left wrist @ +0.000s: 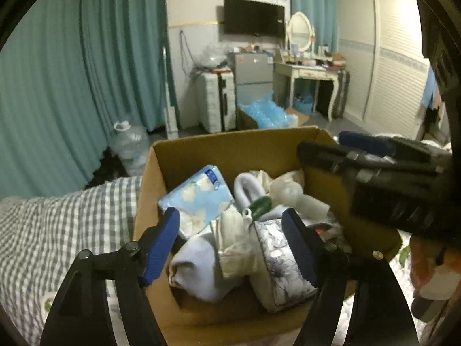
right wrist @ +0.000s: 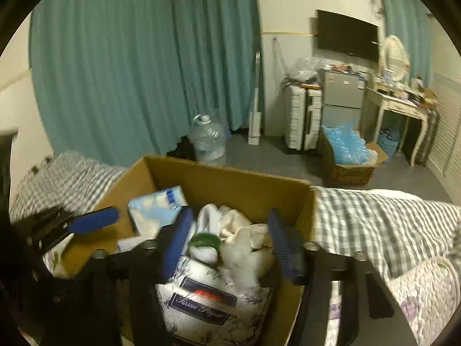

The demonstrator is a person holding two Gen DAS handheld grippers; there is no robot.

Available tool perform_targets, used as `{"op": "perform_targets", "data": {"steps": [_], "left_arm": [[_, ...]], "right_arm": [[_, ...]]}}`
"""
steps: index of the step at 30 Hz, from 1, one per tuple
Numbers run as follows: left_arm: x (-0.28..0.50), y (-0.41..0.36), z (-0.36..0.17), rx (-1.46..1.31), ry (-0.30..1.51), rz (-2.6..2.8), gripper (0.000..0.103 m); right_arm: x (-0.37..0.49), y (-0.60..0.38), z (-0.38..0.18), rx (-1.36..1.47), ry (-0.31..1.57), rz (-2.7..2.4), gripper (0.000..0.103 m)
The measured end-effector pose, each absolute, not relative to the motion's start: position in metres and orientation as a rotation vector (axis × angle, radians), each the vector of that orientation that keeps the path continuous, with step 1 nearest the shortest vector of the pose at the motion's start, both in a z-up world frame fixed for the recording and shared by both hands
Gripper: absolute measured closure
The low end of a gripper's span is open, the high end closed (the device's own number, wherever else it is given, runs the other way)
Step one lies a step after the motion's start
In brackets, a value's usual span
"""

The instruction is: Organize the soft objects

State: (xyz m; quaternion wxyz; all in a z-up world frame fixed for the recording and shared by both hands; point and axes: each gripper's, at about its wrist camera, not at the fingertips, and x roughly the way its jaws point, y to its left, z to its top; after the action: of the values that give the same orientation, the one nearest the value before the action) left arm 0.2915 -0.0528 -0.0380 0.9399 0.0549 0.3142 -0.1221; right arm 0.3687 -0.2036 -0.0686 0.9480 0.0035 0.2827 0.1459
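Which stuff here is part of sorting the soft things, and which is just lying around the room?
Job: box, blue tissue pack, flowered tissue pack, socks, left gripper, right gripper.
Lying about: water jug, suitcase, fridge, TV.

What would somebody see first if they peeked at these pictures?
Probably the brown cardboard box on the checkered bed, stuffed with soft things: a light blue tissue pack at its back left and a flowery tissue pack at the front. Both the left gripper and the right gripper hang open over it. Behind, big teal curtains cover the wall.
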Motion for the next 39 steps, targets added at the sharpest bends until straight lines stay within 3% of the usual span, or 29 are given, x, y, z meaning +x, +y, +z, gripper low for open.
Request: {"op": "perform_targets", "data": {"steps": [5, 11, 18, 21, 29, 39], "left_arm": [[0.263, -0.053, 0.0, 0.106, 0.585, -0.244, 0.029], [0.199, -0.042, 0.088, 0.089, 0.416, -0.218, 0.028], [0.113, -0.021, 0.179, 0.04, 0.258, -0.205, 0.012], [0.079, -0.011, 0.197, 0.032, 0.166, -0.183, 0.011], [0.03, 0.006, 0.189, 0.057, 0.065, -0.121, 0.01], [0.045, 0.025, 0.119, 0.057, 0.052, -0.025, 0.01]], "right_arm": [[0.338, -0.223, -0.029, 0.034, 0.517, 0.255, 0.031], [0.269, -0.237, 0.057, 0.018, 0.408, 0.222, 0.022], [0.158, -0.227, 0.153, -0.075, 0.202, 0.15, 0.004], [0.128, -0.224, 0.174, -0.078, 0.168, 0.134, 0.003], [0.055, -0.207, 0.182, -0.11, 0.076, 0.121, 0.001], [0.06, -0.197, 0.097, -0.043, 0.094, 0.151, 0.001]]}}
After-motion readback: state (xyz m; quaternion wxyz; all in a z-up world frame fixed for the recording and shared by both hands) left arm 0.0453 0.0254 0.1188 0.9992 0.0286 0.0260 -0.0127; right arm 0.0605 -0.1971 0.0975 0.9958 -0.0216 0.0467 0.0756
